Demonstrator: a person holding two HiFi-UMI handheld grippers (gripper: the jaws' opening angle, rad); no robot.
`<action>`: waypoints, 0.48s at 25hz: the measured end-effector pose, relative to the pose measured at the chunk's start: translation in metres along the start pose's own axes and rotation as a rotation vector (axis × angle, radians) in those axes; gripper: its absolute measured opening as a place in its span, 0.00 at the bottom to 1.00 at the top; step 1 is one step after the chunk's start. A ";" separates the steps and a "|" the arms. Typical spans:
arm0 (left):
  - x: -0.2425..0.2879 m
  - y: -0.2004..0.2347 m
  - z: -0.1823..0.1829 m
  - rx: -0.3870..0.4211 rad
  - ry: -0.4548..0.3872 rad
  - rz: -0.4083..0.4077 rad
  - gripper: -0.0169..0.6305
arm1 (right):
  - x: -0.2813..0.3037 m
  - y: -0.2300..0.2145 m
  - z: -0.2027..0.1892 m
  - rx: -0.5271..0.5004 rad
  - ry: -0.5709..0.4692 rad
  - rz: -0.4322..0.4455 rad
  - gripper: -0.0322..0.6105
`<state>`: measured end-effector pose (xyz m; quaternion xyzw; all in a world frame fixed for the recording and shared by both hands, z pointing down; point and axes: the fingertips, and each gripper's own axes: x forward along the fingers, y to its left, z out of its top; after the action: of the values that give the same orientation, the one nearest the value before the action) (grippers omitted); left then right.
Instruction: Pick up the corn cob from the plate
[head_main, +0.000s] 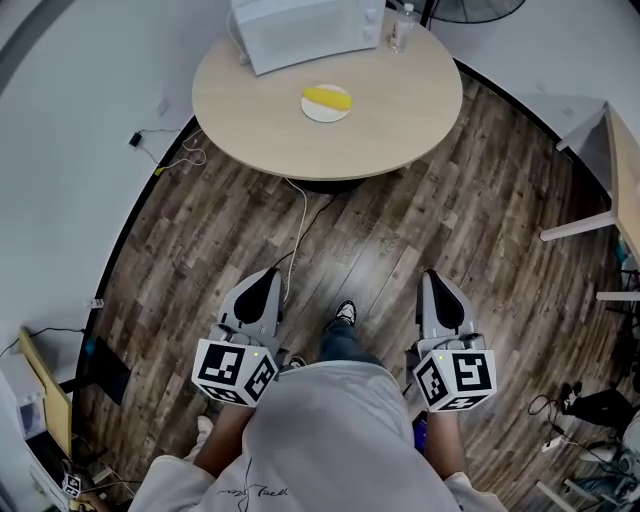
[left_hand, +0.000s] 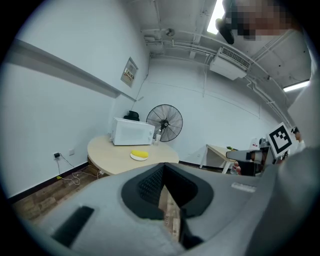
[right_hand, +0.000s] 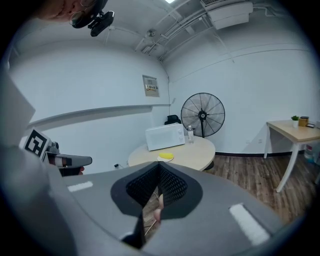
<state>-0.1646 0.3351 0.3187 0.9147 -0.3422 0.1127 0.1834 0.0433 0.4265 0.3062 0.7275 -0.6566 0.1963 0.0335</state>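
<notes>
A yellow corn cob (head_main: 328, 97) lies on a small white plate (head_main: 322, 112) near the middle of a round beige table (head_main: 410, 110), far ahead of me. The left gripper view also catches the corn cob (left_hand: 140, 153), and in the right gripper view the corn cob (right_hand: 166, 156) is small and distant. My left gripper (head_main: 268, 276) and right gripper (head_main: 434, 278) hang close to my body over the wooden floor, well short of the table. Both point toward it with jaws together and nothing held.
A white microwave (head_main: 305, 30) and a clear bottle (head_main: 400, 25) stand at the table's far side. A standing fan (left_hand: 165, 122) is behind the table. A light desk (head_main: 625, 170) stands to the right. Cables (head_main: 170, 160) trail on the floor at the left.
</notes>
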 end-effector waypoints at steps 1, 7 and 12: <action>0.007 -0.002 0.003 0.002 -0.003 0.005 0.02 | 0.005 -0.007 0.003 -0.001 -0.001 0.006 0.07; 0.040 -0.007 0.019 0.005 -0.026 0.037 0.02 | 0.032 -0.029 0.026 -0.038 -0.036 0.061 0.07; 0.056 -0.008 0.026 0.001 -0.030 0.048 0.02 | 0.046 -0.036 0.038 -0.056 -0.049 0.096 0.07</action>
<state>-0.1161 0.2973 0.3119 0.9078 -0.3669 0.1036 0.1748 0.0899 0.3763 0.2939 0.6986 -0.6965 0.1613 0.0283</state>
